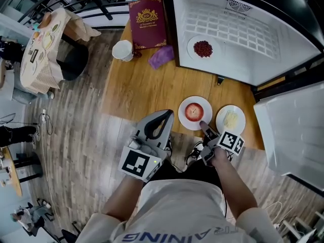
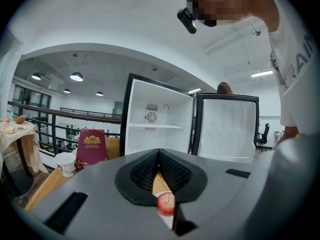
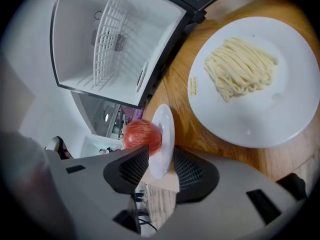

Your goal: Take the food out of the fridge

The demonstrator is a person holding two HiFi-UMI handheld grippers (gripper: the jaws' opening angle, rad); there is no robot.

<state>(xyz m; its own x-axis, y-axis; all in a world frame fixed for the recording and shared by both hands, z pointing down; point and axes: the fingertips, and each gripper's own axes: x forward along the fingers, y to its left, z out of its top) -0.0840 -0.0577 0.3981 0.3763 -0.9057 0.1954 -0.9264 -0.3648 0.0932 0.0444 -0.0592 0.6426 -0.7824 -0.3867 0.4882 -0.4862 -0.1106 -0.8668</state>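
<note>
**Two dishes out on the counter, one still in the fridge; right claw open about a plate rim**

Head view. The fridge (image 1: 243,34) stands open across the upper right of the frame, and its door (image 1: 291,130) is swung out to the lower right. Inside, near the lower left of the cavity, sits a white plate of red pieces (image 1: 202,48); what the pieces are cannot be told.

On the wooden counter (image 1: 136,90), in front of the fridge, two dishes lie just beside each other. The small plate (image 1: 185,104) carries an apple (image 1: 194,112). The plate of noodles (image 1: 224,128) lies to its right.

The right claw (image 1: 203,125) is at the lower edge of the small plate. In the right gripper view its jaws stand apart with the near rim of that plate between them and a gap showing at each pad, so nothing is clamped. The apple sits just beyond the jaw on the left of that view.

The left claw (image 1: 168,113) is just left of the small plate and clear of it. In the left gripper view its jaws meet at the tips and are empty. The apple shows low in that view, past the jaws, with the open fridge behind.

Further up the counter are a white cup (image 1: 122,49), a maroon book (image 1: 148,22) and a purple cloth (image 1: 161,56).
</note>
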